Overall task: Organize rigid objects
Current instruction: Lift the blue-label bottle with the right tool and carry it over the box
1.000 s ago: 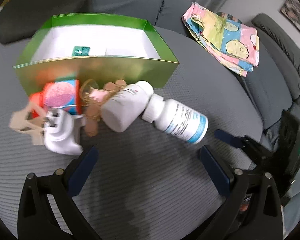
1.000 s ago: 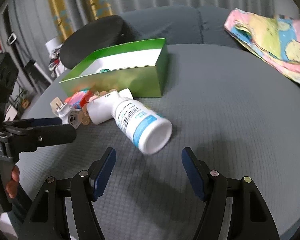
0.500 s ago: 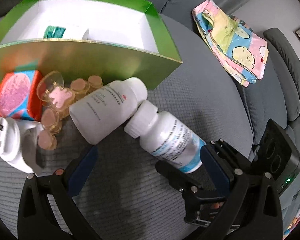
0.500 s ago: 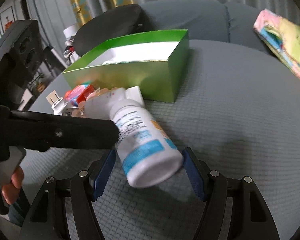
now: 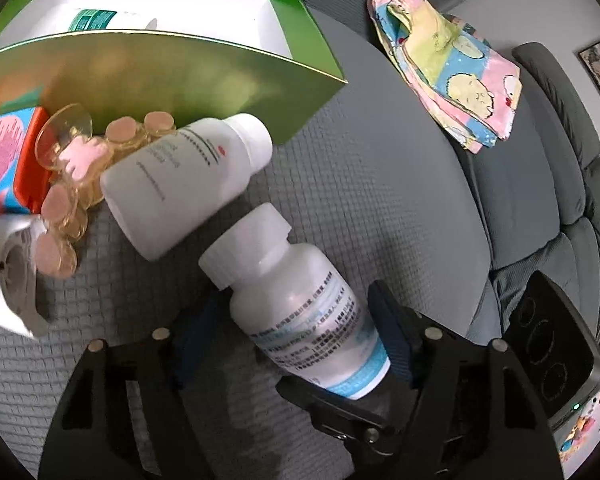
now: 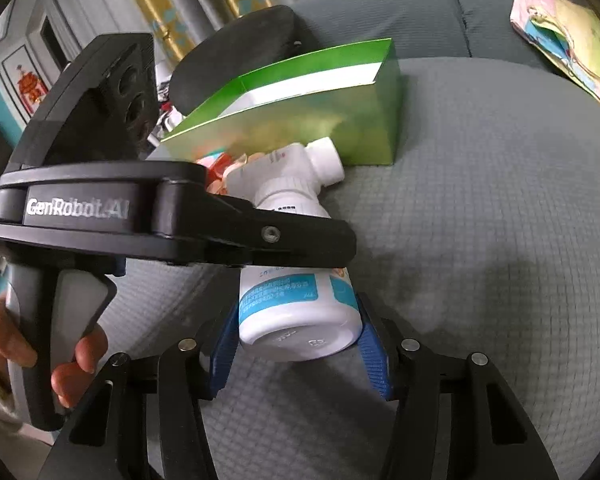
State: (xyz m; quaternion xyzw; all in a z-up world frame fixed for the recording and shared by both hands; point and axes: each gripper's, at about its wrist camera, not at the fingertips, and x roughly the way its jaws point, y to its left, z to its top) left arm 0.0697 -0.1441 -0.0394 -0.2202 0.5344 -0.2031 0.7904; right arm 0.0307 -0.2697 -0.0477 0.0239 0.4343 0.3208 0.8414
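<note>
Lying on its side on the grey cushion [image 6: 480, 200], just in front of the green box [image 6: 340, 112], cap toward it: the blue-labelled bottle [image 6: 296, 308]. Having just been closing, right gripper [image 6: 298, 344] clamping its base end, left gripper [image 5: 296, 340] squeezing its body. Likely handling light, stiff and slick; gripping the straight labelled wall, not the cap, seeming safest.

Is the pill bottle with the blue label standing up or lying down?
Lying down: the blue-label bottle rests on its side on the grey cushion, cap toward the green box.
</note>
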